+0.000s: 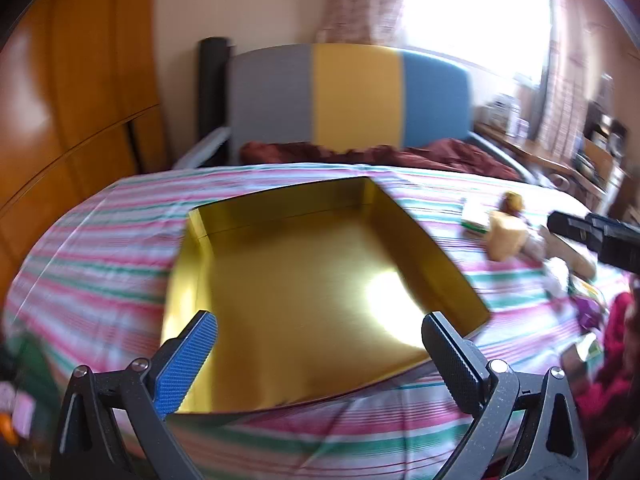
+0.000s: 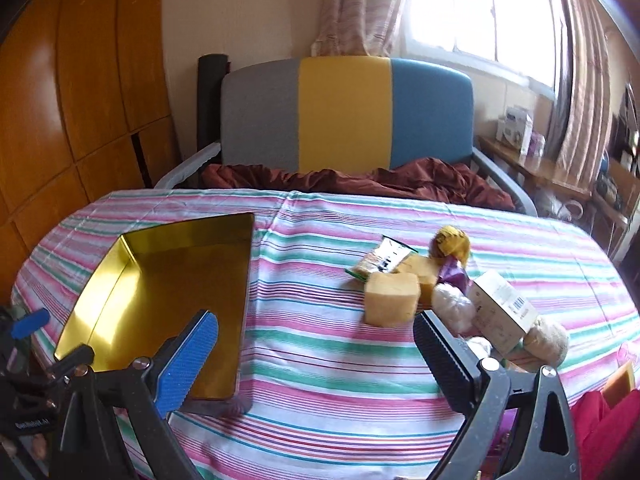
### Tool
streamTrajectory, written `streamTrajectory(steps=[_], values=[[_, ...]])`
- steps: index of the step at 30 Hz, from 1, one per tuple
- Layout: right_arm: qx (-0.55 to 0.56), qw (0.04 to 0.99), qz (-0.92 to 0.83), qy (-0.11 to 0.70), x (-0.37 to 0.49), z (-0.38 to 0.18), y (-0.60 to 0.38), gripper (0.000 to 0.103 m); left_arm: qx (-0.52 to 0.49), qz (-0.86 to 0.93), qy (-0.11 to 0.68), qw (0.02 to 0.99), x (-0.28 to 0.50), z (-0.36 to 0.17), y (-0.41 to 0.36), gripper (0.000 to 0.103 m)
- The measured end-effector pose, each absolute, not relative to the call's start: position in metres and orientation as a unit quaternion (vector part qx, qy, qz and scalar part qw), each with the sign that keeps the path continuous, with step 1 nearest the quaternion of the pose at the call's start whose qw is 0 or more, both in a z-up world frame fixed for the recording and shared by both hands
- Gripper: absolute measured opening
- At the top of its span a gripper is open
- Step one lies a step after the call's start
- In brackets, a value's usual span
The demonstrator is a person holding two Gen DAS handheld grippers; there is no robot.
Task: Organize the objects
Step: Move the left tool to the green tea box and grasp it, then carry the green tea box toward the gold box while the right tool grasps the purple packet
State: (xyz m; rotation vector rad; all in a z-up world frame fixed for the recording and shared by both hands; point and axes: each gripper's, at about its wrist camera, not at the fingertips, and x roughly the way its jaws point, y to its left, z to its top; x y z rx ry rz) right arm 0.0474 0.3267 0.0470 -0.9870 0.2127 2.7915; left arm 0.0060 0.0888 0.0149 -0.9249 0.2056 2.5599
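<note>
An empty gold metal tray (image 1: pixel 304 280) lies on the striped cloth; it also shows at the left of the right wrist view (image 2: pixel 168 300). My left gripper (image 1: pixel 320 356) is open and empty over the tray's near edge. My right gripper (image 2: pixel 316 356) is open and empty above the cloth, right of the tray. A pile of objects lies to its right: two yellow sponge blocks (image 2: pixel 390 298), a green snack packet (image 2: pixel 380 260), a yellow ball (image 2: pixel 450 242), a purple wrapper (image 2: pixel 454 276), a white box (image 2: pixel 500 312) and pale fluffy balls (image 2: pixel 454 306). The pile shows blurred in the left wrist view (image 1: pixel 504 236).
The striped cloth (image 2: pixel 340 364) covers a table. Behind it is a grey, yellow and blue headboard (image 2: pixel 344 116) with a dark red blanket (image 2: pixel 360 180). Wooden wardrobe (image 2: pixel 72 100) at left, a cluttered desk (image 2: pixel 560 168) at right. The right gripper tip (image 1: pixel 592 232) enters the left wrist view.
</note>
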Motion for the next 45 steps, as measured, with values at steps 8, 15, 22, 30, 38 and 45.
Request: streamTrajectory(steps=[8, 15, 22, 30, 38, 45], values=[[-0.327, 0.147, 0.919, 0.166, 0.092, 0.066, 0.423, 0.1, -0.32, 0.879, 0.114, 0.336, 0.019, 0.014, 0.161, 0.103], [-0.332, 0.193, 0.905, 0.182, 0.132, 0.076, 0.471, 0.1, -0.301, 0.811, 0.166, 0.474, 0.049, 0.011, 0.244, 0.102], [-0.357, 0.199, 0.894, 0.183, 0.15, 0.069, 0.489, 0.1, -0.29, 0.722, 0.251, 0.577, 0.096, -0.015, 0.307, 0.091], [-0.371, 0.205, 0.884, 0.198, 0.158, 0.065, 0.506, 0.1, -0.295, 0.672, 0.3, 0.609, 0.115, -0.045, 0.35, 0.077], [-0.425, 0.173, 0.866, 0.2, 0.141, 0.05, 0.5, 0.088, -0.361, 0.71, 0.232, 0.558, 0.079, -0.063, 0.334, 0.031], [-0.55, 0.154, 0.796, 0.199, 0.099, 0.0, 0.48, 0.07, -0.369, 0.772, 0.202, 0.476, 0.049, -0.066, 0.291, 0.031]])
